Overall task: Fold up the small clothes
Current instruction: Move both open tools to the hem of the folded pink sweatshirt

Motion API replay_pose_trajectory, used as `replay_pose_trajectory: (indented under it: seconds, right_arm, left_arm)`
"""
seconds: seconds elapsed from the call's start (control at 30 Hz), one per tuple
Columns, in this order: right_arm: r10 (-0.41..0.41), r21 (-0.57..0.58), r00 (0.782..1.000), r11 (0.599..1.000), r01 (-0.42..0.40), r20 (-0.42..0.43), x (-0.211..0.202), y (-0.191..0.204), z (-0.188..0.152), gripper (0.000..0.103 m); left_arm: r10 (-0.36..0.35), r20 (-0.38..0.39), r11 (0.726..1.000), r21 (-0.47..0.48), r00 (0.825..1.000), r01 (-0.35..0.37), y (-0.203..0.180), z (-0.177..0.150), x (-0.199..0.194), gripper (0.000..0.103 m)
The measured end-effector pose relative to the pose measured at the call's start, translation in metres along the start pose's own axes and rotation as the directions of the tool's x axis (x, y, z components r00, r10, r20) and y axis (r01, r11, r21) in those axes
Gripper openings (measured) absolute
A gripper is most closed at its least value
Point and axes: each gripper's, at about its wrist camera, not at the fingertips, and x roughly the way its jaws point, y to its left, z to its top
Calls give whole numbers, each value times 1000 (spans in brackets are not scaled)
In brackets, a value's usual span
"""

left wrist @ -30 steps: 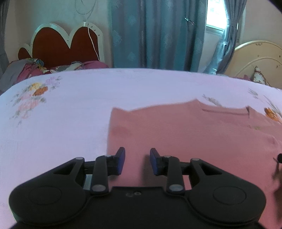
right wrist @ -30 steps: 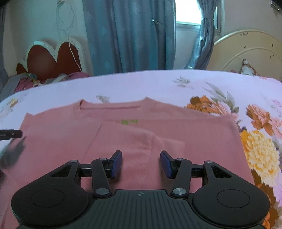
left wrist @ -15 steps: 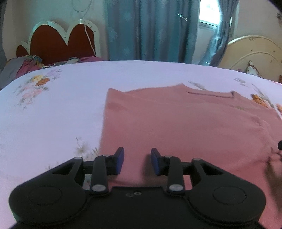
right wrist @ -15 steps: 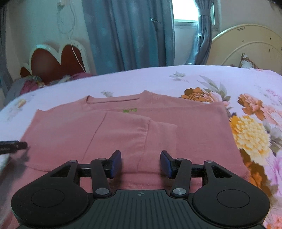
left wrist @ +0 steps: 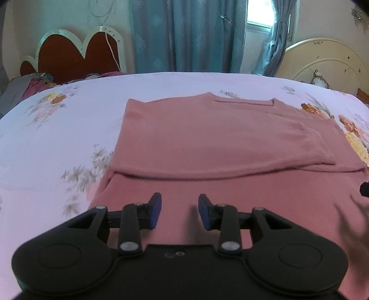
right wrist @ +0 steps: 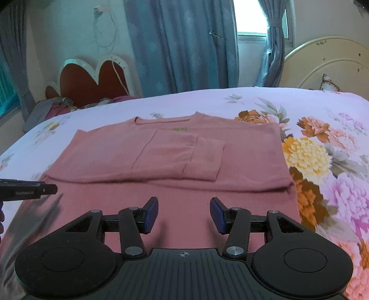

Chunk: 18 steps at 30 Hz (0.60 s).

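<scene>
Both grippers have drawn back toward the near edge of the bed since a second ago, so we now see far more of the pink shirt (right wrist: 242,147), including its near hem band, which was hidden under the tools before. Our left gripper (left wrist: 178,211) holds its jaws apart with nothing between them, hovering just over the ribbed hem near the shirt's left corner. Our right gripper (right wrist: 184,214) also has its jaws spread wide and empty, above the hem toward the right side.

Beyond the jaws, the shirt lies flat on the bed's floral sheet (right wrist: 322,120), neckline (right wrist: 165,121) away from us. Both sleeves are folded inward across the body, their cuffs overlapping near the middle, and a folded edge runs across the shirt just ahead of the hem.

From the right wrist view, the tip of the left gripper pokes in at the left edge. Farther off stand a heart-shaped headboard (left wrist: 73,55), blue curtains (left wrist: 184,34), a bright window (right wrist: 252,16) and a cream headboard (left wrist: 322,60).
</scene>
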Motion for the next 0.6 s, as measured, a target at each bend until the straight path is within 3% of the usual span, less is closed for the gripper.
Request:
replay_pose_trajectory:
  seconds: [0.33, 0.6]
  right_arm:
    - [-5, 10, 1000, 1000, 5, -14, -46, -2, -32, 50]
    - [-71, 41, 996, 996, 73, -53, -80, 3, -71, 50]
  left_arm:
    - [3, -5, 1000, 17, 1000, -3, -1, -28, -39, 42]
    - [-15, -25, 999, 33, 1000, 15, 11, -64, -64, 46]
